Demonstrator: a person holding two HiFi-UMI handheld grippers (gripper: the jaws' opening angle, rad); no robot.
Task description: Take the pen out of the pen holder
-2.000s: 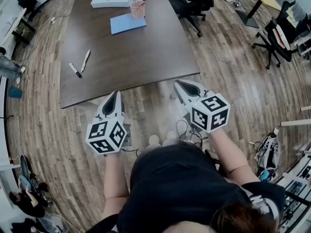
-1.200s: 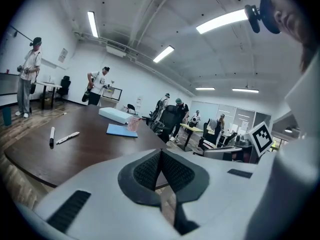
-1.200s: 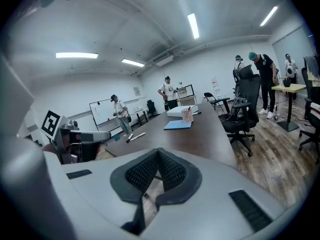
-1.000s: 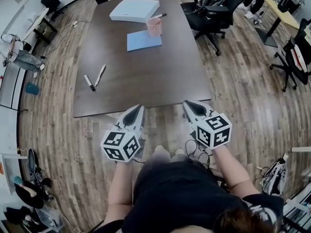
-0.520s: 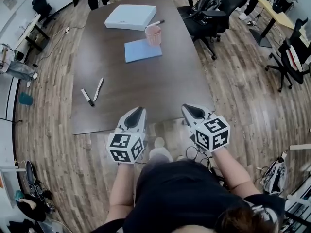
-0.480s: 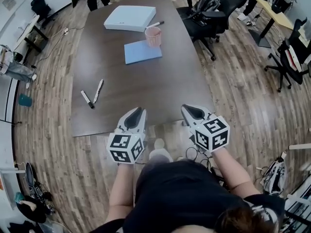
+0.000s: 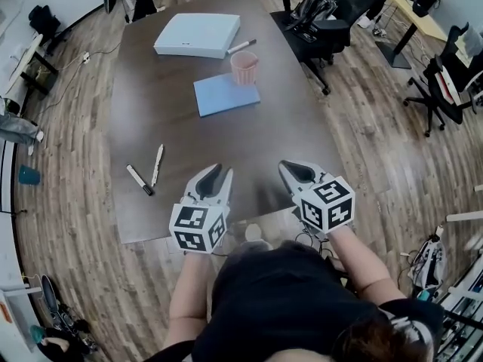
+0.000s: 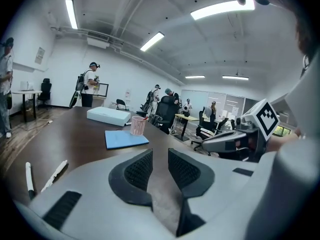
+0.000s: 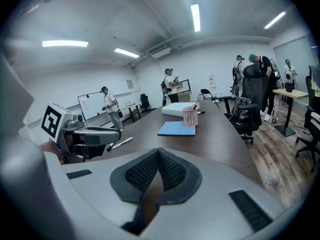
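Head view: left hand-held gripper (image 7: 213, 173) is just opening, empty, right hand-held gripper (image 7: 290, 168) sitting clenched; rushing in is risking toppling the pen holder (image 7: 244, 68).

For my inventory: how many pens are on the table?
4: a pen and another near the left edge, one beside the box, one in the holder; more may hide inside.
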